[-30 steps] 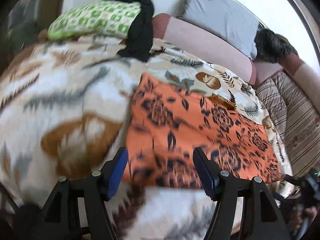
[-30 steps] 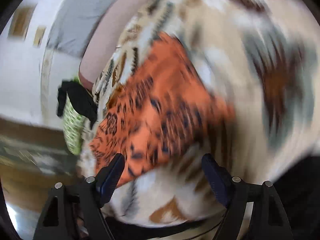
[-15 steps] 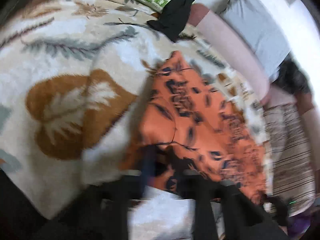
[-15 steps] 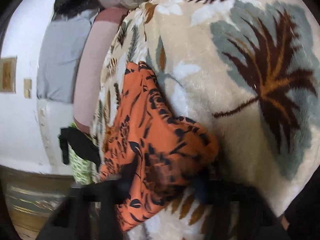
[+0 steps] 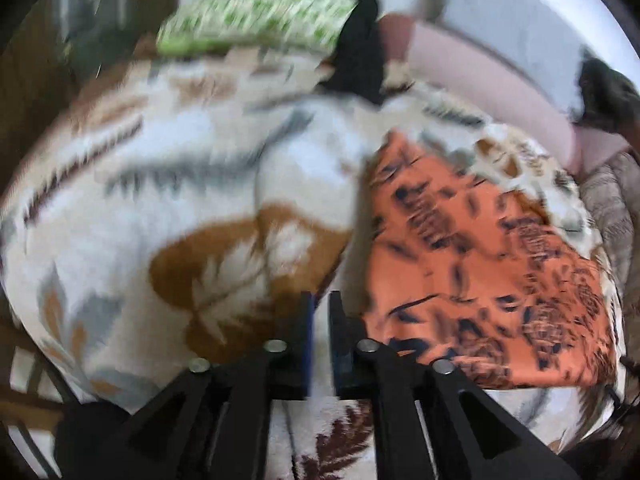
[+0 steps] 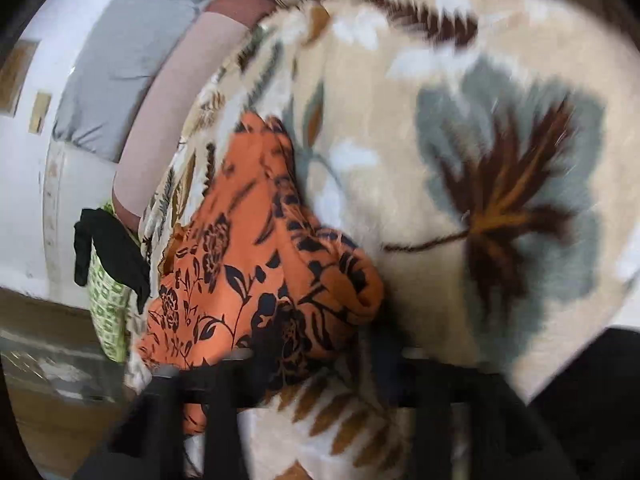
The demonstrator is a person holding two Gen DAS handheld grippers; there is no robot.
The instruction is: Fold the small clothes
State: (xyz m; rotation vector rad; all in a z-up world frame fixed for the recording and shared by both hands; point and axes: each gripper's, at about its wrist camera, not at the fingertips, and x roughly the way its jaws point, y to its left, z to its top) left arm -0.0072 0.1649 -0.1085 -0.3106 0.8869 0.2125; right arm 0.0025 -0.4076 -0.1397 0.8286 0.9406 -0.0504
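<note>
An orange garment with a black flower print (image 5: 480,264) lies on the leaf-patterned blanket (image 5: 180,184). In the left wrist view it is to the right of my left gripper (image 5: 319,320), whose fingers stand nearly together with nothing seen between them, over bare blanket. In the right wrist view the garment (image 6: 256,264) lies bunched with a rounded fold at its near right corner. My right gripper (image 6: 316,364) is motion-blurred at the garment's near edge; its fingers look apart, and the blur hides whether they hold cloth.
A green-patterned pillow (image 5: 256,16) with a black cloth (image 5: 360,52) draped over it lies at the far side. A pink bolster (image 5: 480,68) and a grey pillow (image 5: 520,20) line the back. A striped cloth (image 5: 612,216) lies at the right.
My left gripper has gone from wide open to nearly shut and has moved left off the garment. The right gripper has come up to the garment's near edge, which has bunched up.
</note>
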